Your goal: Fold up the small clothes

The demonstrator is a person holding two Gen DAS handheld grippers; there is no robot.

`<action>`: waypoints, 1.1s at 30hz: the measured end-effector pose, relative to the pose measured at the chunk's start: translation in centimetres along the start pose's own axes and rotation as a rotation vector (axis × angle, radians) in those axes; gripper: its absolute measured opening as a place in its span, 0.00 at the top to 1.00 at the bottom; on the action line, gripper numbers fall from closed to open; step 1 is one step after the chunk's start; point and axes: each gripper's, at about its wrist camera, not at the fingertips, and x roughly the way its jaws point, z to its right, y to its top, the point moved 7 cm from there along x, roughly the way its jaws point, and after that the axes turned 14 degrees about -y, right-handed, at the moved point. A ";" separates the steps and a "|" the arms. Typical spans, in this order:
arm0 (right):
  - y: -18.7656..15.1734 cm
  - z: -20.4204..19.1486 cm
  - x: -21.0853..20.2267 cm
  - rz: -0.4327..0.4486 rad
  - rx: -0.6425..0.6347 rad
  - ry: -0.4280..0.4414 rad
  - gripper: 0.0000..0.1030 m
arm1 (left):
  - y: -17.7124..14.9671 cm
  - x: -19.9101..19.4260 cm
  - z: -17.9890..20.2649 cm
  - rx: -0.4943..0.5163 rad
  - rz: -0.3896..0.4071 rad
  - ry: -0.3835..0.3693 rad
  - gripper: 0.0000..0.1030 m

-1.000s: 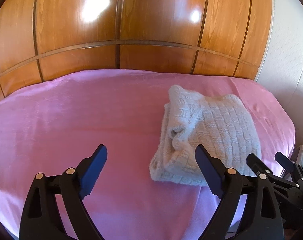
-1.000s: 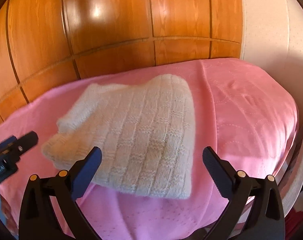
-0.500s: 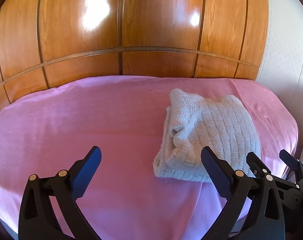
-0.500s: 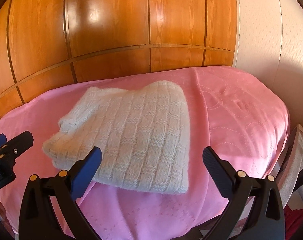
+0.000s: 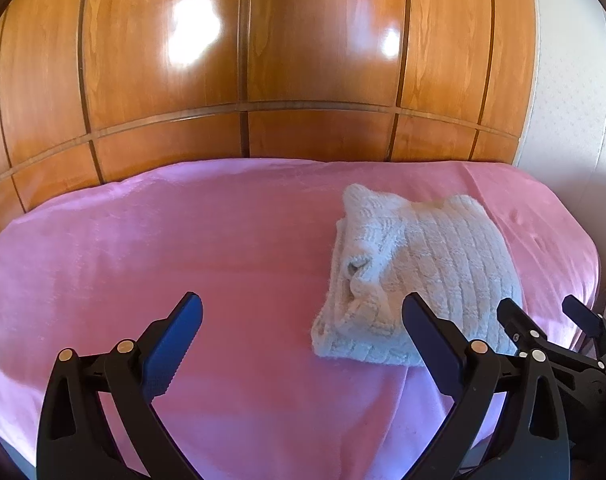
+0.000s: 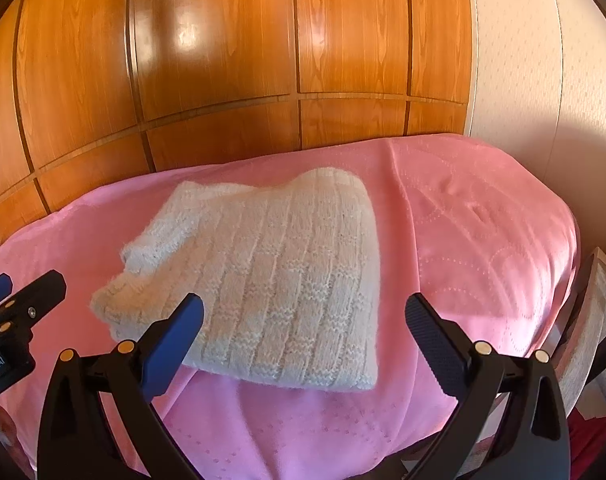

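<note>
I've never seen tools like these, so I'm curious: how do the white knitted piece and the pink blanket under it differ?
The knitted garment is white, thick and ribbed; the blanket is pink, smooth, with faint dotted curves. The garment is folded into a compact bundle; the blanket lies spread flat. The garment covers a small patch toward one side; the blanket spans the whole surface. Both are soft fabric, and neither is gripped: the left gripper and right gripper stand open.
</note>
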 end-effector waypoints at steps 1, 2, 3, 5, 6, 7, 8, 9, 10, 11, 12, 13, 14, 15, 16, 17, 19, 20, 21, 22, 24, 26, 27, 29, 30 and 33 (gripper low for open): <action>0.0 0.0 -0.1 0.001 0.002 0.000 0.02 | 0.0 0.0 0.0 0.000 0.001 0.001 0.04; 0.1 0.0 -0.1 0.002 0.002 0.002 0.02 | 0.1 -0.1 -0.1 -0.002 0.003 0.003 0.04; 0.1 0.0 -0.2 0.002 0.003 0.003 0.02 | 0.1 -0.1 -0.1 -0.004 0.003 0.003 0.04; 0.1 0.0 -0.3 0.001 0.005 0.006 0.02 | 0.1 -0.1 -0.1 -0.006 0.004 0.002 0.04; 0.1 0.0 -0.4 0.000 0.006 0.007 0.02 | 0.2 -0.1 -0.2 -0.005 0.005 0.003 0.04; 0.1 0.0 -0.5 0.000 0.007 0.008 0.02 | 0.2 -0.2 -0.1 -0.003 0.006 0.004 0.04; 0.1 0.0 -0.5 0.000 0.007 0.010 0.02 | 0.2 -0.3 -0.1 -0.002 0.008 0.003 0.04; 0.1 0.0 -0.6 0.001 0.008 0.011 0.02 | 0.2 -0.3 0.0 -0.001 0.010 0.002 0.04; 0.1 0.0 -0.6 0.002 0.009 0.012 0.02 | 0.3 -0.4 -0.1 0.000 0.013 0.001 0.04; 0.2 0.0 -0.6 0.003 0.009 0.012 0.02 | 0.3 -0.5 0.0 0.001 0.016 0.001 0.04; 0.2 0.0 -0.6 0.004 0.009 0.012 0.02 | 0.4 -0.5 -0.1 0.003 0.017 0.001 0.04; 0.2 0.0 -0.7 0.004 0.009 0.011 0.02 | 0.5 -0.6 -0.1 0.005 0.019 0.001 0.04; 0.2 0.0 -0.7 0.004 0.010 0.011 0.02 | 0.5 -0.7 -0.1 0.006 0.022 0.000 0.04; 0.2 0.0 -0.6 0.004 0.010 0.011 0.02 | 0.5 -0.9 0.0 0.006 0.028 0.001 0.04; 0.2 0.0 -0.7 0.004 0.011 0.012 0.02 | 0.6 -1.0 -0.1 0.006 0.034 0.002 0.04; 0.2 0.0 -0.6 0.005 0.010 0.011 0.02 | 0.7 -1.1 0.0 0.004 0.037 0.001 0.04; 0.2 0.0 -0.7 0.005 0.010 0.013 0.02 | 0.7 -1.2 0.0 0.001 0.038 -0.002 0.04; 0.2 0.0 -0.7 0.007 0.009 0.013 0.02 | 0.7 -1.2 0.0 0.001 0.040 -0.002 0.04; 0.1 0.0 -0.7 0.006 0.010 0.012 0.02 | 0.7 -1.3 0.1 0.002 0.040 0.001 0.04; 0.1 0.0 -0.7 0.006 0.010 0.013 0.02 | 0.6 -1.2 0.2 0.006 0.039 0.002 0.04; 0.0 0.0 -0.7 0.006 0.008 0.012 0.02 | 0.6 -1.2 0.4 0.018 0.038 0.012 0.04; 0.0 -0.1 -0.7 0.004 0.007 0.014 0.02 | 0.6 -1.3 0.6 0.030 0.051 0.015 0.04; -0.1 -0.1 -0.7 0.002 0.007 0.014 0.02 | 0.7 -1.3 0.6 0.034 0.059 0.018 0.04; -0.1 -0.1 -0.7 0.001 0.007 0.014 0.02 | 0.7 -1.3 0.8 0.049 0.058 0.022 0.04; -0.1 -0.1 -0.7 -0.001 0.007 0.016 0.02 | 0.6 -1.2 0.7 0.046 0.051 0.022 0.04; 0.0 0.0 -0.6 -0.003 0.012 0.019 0.02 | 0.4 -0.8 0.4 0.027 0.033 0.024 0.04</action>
